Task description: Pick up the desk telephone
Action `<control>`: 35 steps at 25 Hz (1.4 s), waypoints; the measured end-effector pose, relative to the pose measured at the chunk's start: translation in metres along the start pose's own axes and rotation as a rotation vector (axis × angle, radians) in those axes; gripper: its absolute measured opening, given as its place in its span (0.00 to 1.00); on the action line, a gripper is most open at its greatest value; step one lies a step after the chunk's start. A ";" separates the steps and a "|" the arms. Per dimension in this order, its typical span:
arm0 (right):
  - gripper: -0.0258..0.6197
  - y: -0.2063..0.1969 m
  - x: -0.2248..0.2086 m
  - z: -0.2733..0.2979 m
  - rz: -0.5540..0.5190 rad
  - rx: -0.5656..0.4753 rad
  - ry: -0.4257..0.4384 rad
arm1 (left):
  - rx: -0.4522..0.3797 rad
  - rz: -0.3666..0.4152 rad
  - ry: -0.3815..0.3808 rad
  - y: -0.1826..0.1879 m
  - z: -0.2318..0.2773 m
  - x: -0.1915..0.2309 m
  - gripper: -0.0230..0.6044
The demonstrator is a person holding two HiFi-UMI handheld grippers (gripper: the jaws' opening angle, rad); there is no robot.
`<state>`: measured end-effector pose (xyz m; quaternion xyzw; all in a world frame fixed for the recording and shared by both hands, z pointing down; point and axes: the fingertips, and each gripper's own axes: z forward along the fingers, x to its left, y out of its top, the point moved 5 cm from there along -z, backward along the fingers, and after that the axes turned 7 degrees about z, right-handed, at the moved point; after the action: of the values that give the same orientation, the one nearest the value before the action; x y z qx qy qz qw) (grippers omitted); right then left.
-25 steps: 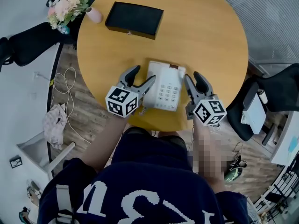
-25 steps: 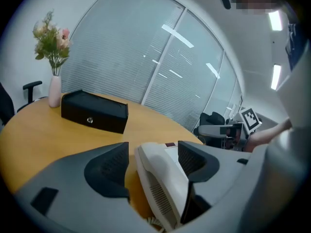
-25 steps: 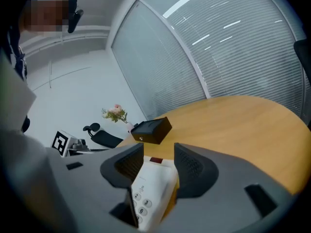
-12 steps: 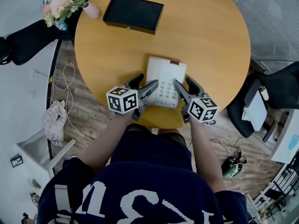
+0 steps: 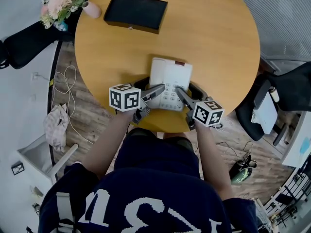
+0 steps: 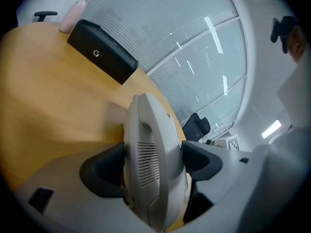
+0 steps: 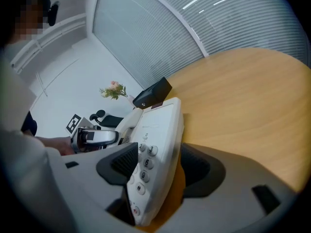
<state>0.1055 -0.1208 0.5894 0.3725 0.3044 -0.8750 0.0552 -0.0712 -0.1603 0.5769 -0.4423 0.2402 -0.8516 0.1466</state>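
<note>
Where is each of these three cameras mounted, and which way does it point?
Head view: on the person's head, looking steeply down at the table; shows torso, forearms, left gripper, right gripper.
Left gripper view: on the left gripper, looking along its jaws, which have just been opening, astride the telephone's handset side.
Right gripper view: on the right gripper, along its jaws, also just opening, astride the keypad side.
Shared: both gripper views show the telephone and black box.

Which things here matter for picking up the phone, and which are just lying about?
Job: desk telephone; left gripper and right gripper, fingers just opened wide, straddling it.
Lying about: black box, flower vase, cloth on the floor.
</note>
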 end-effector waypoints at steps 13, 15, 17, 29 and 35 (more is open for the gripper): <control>0.44 -0.004 -0.004 0.008 0.050 -0.026 0.039 | -0.083 -0.021 -0.032 0.000 0.002 0.002 0.61; 0.43 -0.003 -0.003 0.008 0.064 -0.038 0.032 | -0.107 -0.026 -0.017 -0.001 0.001 0.001 0.61; 0.43 -0.002 -0.003 0.008 0.070 -0.033 0.028 | -0.123 -0.023 0.004 -0.001 -0.001 -0.001 0.60; 0.43 0.010 0.004 0.003 0.092 -0.079 0.033 | -0.190 0.020 0.046 0.013 -0.010 -0.011 0.60; 0.43 0.036 0.018 -0.006 0.040 -0.128 0.050 | -0.256 0.090 0.041 0.039 -0.018 -0.026 0.60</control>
<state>0.1075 -0.1439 0.5561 0.3961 0.3535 -0.8428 0.0889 -0.0699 -0.1757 0.5295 -0.4285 0.3694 -0.8155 0.1222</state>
